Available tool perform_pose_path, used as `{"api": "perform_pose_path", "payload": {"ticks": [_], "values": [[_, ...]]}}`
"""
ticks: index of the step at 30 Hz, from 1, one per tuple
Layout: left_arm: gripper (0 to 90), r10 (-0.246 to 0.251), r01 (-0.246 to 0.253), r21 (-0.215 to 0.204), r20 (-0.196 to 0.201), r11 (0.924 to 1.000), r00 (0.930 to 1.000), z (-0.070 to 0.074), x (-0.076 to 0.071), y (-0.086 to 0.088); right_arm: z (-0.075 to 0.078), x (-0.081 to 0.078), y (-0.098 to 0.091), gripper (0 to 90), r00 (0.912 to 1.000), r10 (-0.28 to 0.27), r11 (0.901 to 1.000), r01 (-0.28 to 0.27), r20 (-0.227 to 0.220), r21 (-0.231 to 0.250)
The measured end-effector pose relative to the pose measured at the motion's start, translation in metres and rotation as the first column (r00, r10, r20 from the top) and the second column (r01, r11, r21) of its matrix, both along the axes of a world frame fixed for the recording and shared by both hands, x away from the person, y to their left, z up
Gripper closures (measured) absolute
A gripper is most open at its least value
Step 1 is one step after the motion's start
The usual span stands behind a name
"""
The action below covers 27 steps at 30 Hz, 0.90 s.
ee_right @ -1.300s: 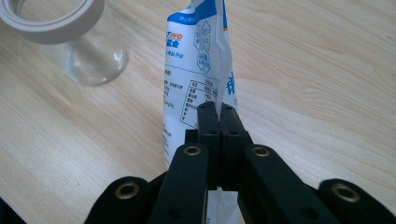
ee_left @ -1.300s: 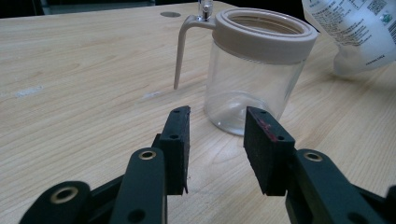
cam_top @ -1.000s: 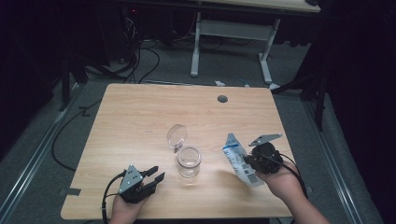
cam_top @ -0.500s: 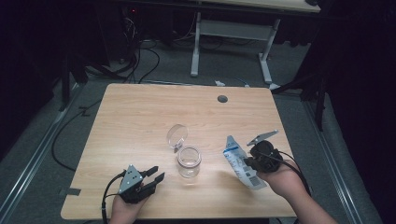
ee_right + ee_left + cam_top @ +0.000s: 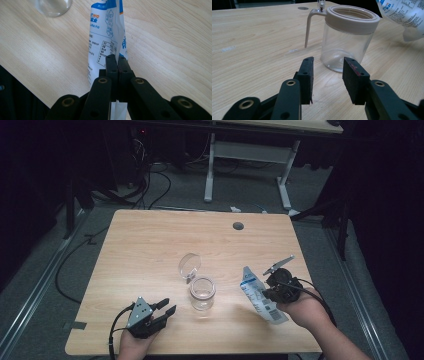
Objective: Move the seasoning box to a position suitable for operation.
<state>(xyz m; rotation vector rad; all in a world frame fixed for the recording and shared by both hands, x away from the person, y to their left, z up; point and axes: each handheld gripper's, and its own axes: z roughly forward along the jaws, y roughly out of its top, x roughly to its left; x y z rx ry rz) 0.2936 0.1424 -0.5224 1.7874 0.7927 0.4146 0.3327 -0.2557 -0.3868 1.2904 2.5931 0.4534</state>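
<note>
Clear jar (image 5: 202, 292), lid flipped open for filling. Right gripper (image 5: 272, 287) fingers pinch pouch (image 5: 257, 295) (ready to pour); left gripper (image 5: 162, 309) fingers part-open, empty, aimed at jar on counter (image 5: 150, 245).

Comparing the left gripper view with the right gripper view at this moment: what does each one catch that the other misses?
Left gripper view alone: the left gripper with open jaws aimed at the jar's beige collar and its curved handle.
Right gripper view alone: the right gripper shut on the pouch, and the table edge.
Both: the clear jar, the white and blue pouch and the wooden table.
</note>
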Motion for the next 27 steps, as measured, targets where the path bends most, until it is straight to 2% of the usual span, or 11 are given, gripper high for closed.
{"api": "perform_pose_path", "payload": {"ticks": [10, 27], "values": [[61.5, -0.001, 0.001, -0.002, -0.001, 1.0000, 1.0000, -0.0002, -0.0004, -0.0004, 0.0017, 0.0039, 0.0040, 90.0, 0.9984, 0.009, 0.9996, -0.010, -0.055, -0.026], [61.5, -0.001, 0.001, -0.002, -0.004, 1.0000, 1.0000, -0.0009, -0.0004, -0.0003, 0.0019, 0.0077, 0.0058, 90.0, 0.9928, 0.014, 0.9961, -0.024, -0.119, -0.085]]}}
